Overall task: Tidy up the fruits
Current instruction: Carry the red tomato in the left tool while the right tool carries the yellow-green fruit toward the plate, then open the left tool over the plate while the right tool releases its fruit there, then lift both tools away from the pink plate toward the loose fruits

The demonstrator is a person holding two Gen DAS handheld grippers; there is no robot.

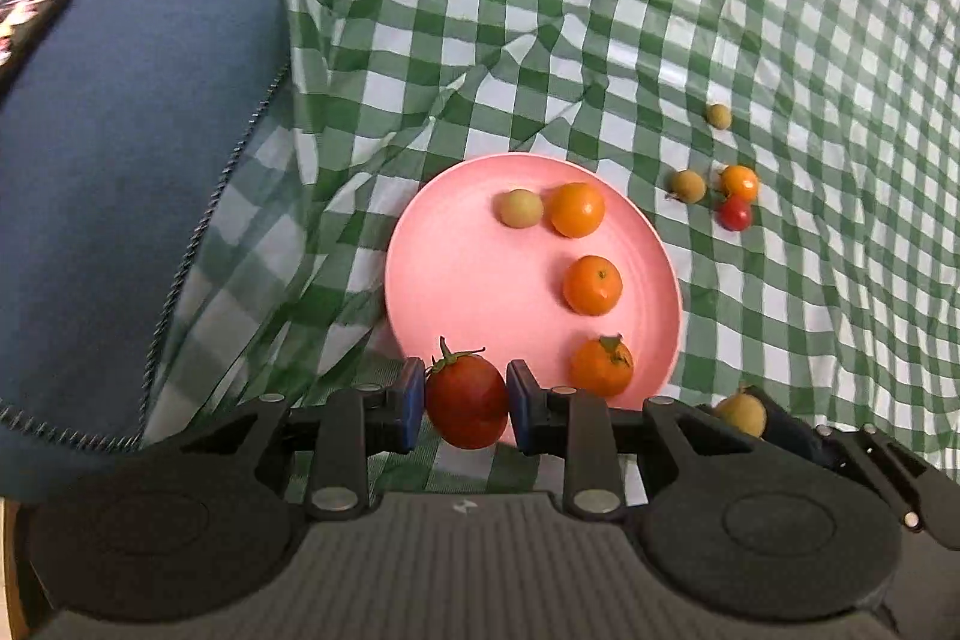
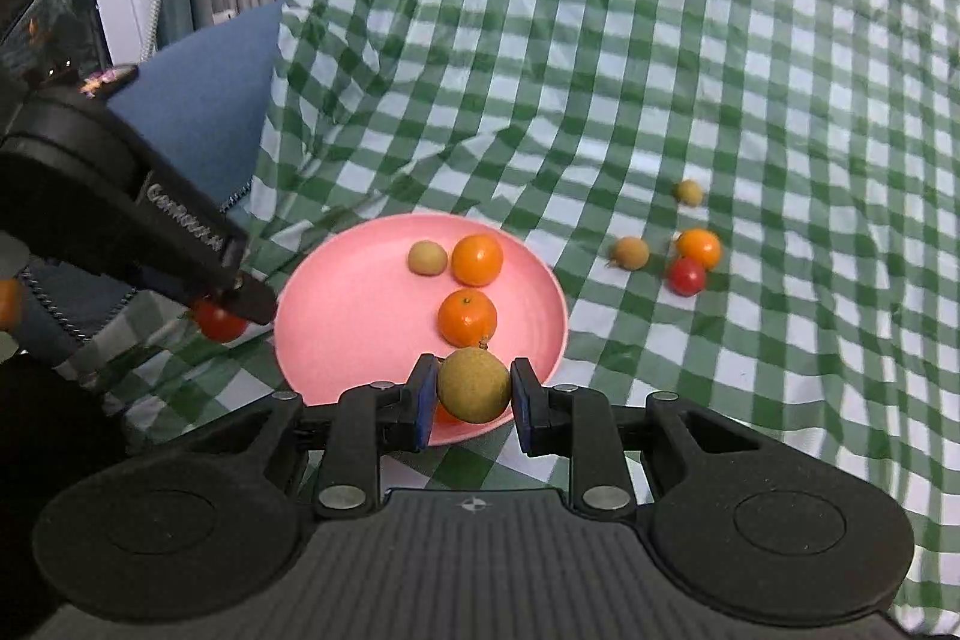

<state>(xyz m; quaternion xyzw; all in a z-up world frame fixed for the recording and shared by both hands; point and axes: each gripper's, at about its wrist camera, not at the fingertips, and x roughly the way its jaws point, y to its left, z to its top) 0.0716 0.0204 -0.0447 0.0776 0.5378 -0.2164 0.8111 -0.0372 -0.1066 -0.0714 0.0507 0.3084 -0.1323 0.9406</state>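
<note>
The left hand-held gripper [image 1: 467,403] clamps a red tomato [image 1: 467,405]. The right hand-held gripper [image 2: 474,394] pinches a tan longan [image 2: 474,385] over the pink plate [image 2: 348,316].

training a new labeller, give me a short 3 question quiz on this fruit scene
1. True or false: the left tool holds a red tomato.
2. What does the right tool hold? A) an orange B) a tan round fruit C) nothing
3. How many fruits lie loose on the checked cloth to the right of the pink plate in the left wrist view?

Key
1. True.
2. B: the tan round fruit sits between its pads.
3. Four: two tan, one orange, one red.
</note>
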